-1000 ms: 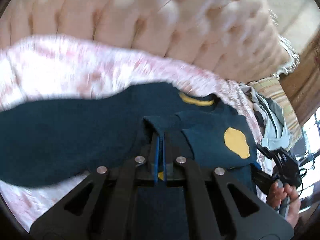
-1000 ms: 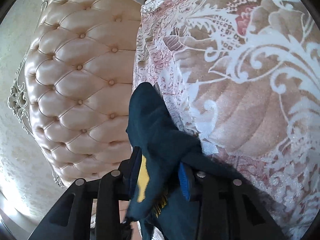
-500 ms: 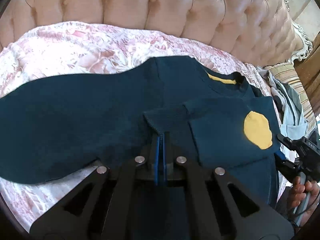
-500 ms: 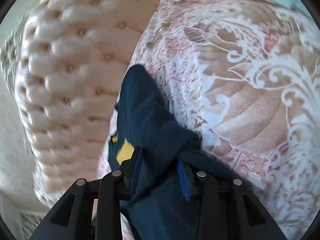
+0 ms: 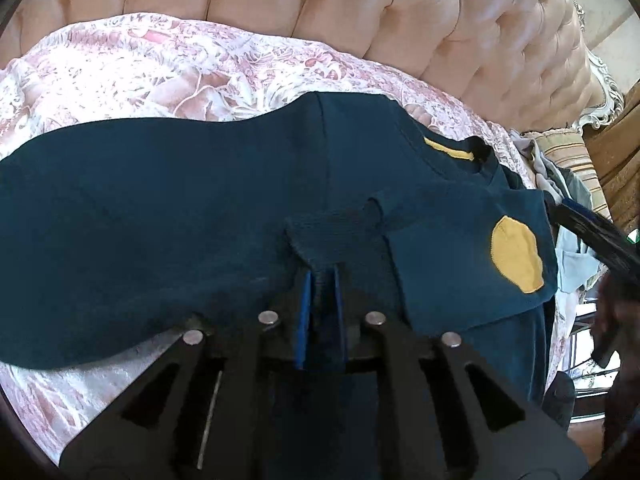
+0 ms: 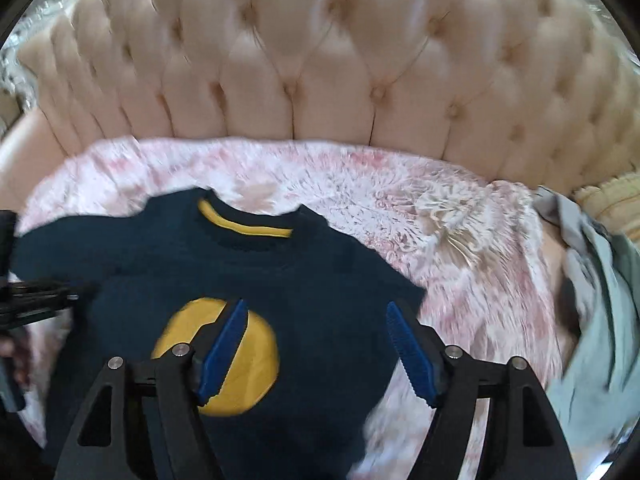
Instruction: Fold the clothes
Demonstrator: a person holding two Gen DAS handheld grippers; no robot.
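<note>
A dark navy sweater [image 5: 180,184] with a yellow collar stripe [image 5: 446,148] and a yellow elbow patch [image 5: 514,254] lies spread on the pink patterned bedspread [image 5: 140,60]. One sleeve is folded across the body. My left gripper [image 5: 320,280] is shut on the ribbed cuff [image 5: 336,236] of that sleeve. In the right wrist view the same sweater [image 6: 320,272] lies below my right gripper [image 6: 316,312], which is open and holds nothing, hovering over the yellow patch [image 6: 248,360]. The collar stripe [image 6: 244,226] sits further back.
A tufted cream headboard [image 6: 320,60] runs behind the bed. A pile of pale grey-green clothes [image 6: 600,320] lies at the right edge, near a striped cushion [image 5: 568,156]. The other gripper [image 5: 592,228] and a hand show at the right of the left wrist view.
My right gripper let go of the sweater and opened, swinging round to face the headboard. The left gripper stayed shut on the cuff and the sleeve settled across the body.
</note>
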